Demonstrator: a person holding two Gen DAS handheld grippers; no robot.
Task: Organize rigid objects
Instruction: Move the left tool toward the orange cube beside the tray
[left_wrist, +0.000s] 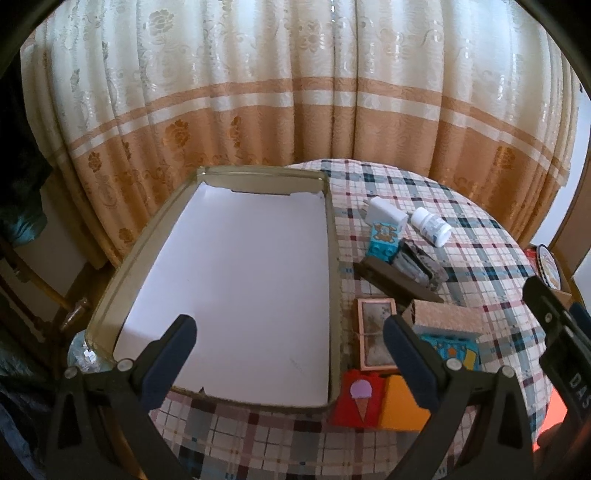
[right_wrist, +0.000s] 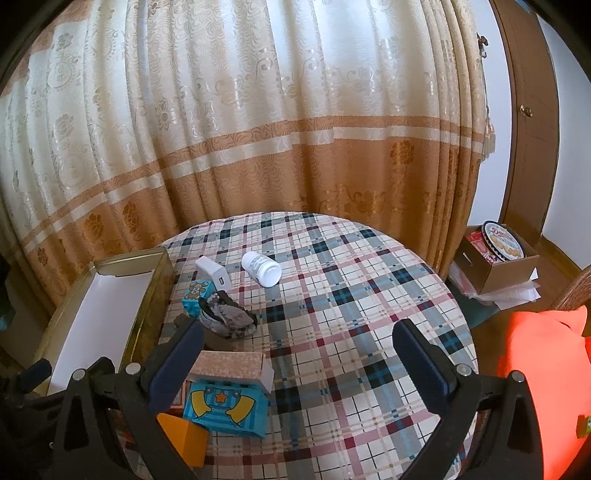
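Observation:
A shallow gold-rimmed tray (left_wrist: 334, 258) with a white floor stands on the left of the round plaid table; it also shows in the right wrist view (right_wrist: 155, 291). Right of it lie a white charger (left_wrist: 386, 210), a white pill bottle (left_wrist: 432, 225) on its side, a teal bear block (left_wrist: 382, 242), a grey patterned case (left_wrist: 421, 262), a small picture frame (left_wrist: 375, 334), a beige box (left_wrist: 447, 317), a blue star block (right_wrist: 225, 408), a red ice-cream block (left_wrist: 360, 400) and an orange block (left_wrist: 400, 404). My left gripper (left_wrist: 290, 354) is open and empty over the tray's near end. My right gripper (right_wrist: 299, 356) is open and empty over the tablecloth.
A patterned curtain (right_wrist: 258, 147) hangs right behind the table. A cardboard box with a round cookie tin (right_wrist: 504, 240) sits on the floor at the right, beside a wooden door (right_wrist: 528, 110). Something bright orange (right_wrist: 546, 387) is at the near right. A wooden chair (left_wrist: 55, 295) stands left of the table.

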